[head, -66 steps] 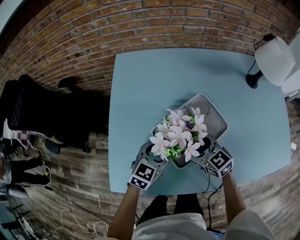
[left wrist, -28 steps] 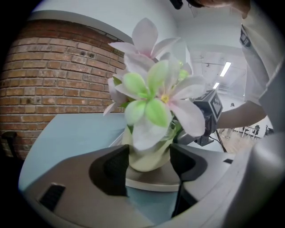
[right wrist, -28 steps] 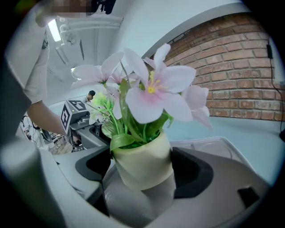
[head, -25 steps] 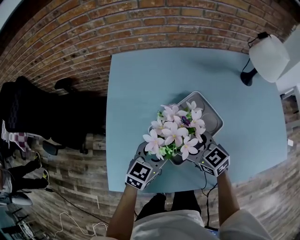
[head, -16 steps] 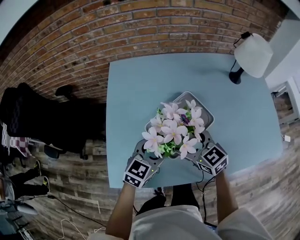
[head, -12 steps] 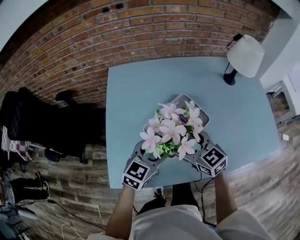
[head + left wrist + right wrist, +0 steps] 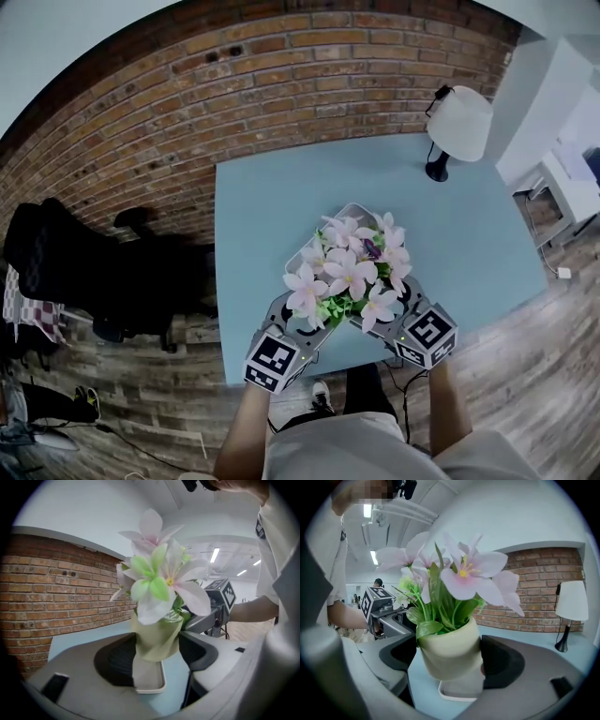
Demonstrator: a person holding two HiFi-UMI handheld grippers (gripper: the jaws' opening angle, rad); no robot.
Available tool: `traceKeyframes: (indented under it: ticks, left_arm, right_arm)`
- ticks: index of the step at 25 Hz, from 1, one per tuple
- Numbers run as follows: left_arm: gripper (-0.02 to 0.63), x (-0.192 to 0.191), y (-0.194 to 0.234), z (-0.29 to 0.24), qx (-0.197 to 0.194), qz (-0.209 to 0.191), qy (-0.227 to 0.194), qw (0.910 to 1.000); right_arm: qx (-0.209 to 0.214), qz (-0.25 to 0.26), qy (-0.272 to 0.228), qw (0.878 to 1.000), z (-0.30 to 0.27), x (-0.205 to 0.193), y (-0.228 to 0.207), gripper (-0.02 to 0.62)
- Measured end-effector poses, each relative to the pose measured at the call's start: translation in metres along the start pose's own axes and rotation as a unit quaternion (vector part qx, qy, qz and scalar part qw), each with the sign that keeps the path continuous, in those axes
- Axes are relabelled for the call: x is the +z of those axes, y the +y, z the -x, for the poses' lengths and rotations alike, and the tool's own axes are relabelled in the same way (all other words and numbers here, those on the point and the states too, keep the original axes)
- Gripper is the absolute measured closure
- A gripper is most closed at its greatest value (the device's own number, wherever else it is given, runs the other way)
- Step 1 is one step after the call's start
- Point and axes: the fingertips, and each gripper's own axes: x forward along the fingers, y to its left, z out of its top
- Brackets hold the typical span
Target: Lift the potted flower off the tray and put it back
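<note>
The left gripper [image 7: 305, 323] and the right gripper [image 7: 392, 314] each had their jaws clenched on the pot [image 7: 450, 654] from opposite sides, and its flowers [image 7: 349, 272] rose above them. The pot hung between both pairs of jaws, lifted off the tray [image 7: 151, 685], which lay just below the jaws on the surface [image 7: 272, 202].

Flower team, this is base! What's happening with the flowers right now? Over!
Left gripper, right gripper: both shut on the potted flower. Pot up off the tray, hanging over it. Nothing in the way; lamp far off at the table's corner.
</note>
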Motion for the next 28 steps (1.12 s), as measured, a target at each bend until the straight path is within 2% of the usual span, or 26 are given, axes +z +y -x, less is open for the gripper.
traceKeyframes:
  ticks: [6, 18, 24, 28]
  left_arm:
    - [0.284, 0.011, -0.023, 0.018, -0.014, -0.023, 0.001, 0.9996]
    - [0.284, 0.009, -0.064, 0.056, -0.037, -0.008, 0.003, 0.9993]
    - [0.284, 0.013, -0.067, 0.061, -0.030, 0.000, -0.001, 0.9996]
    - [0.284, 0.017, -0.068, 0.063, -0.029, -0.010, 0.003, 0.9995]
  right_arm:
    - [-0.021, 0.009, -0.006, 1.000, 0.023, 0.008, 0.021, 0.143]
    - [-0.038, 0.002, -0.012, 0.999, 0.058, 0.007, 0.067, 0.144]
    - [-0.033, -0.004, -0.020, 0.999, 0.062, 0.010, 0.071, 0.143]
    - [-0.034, 0.001, -0.021, 0.999, 0.063, 0.014, 0.072, 0.143]
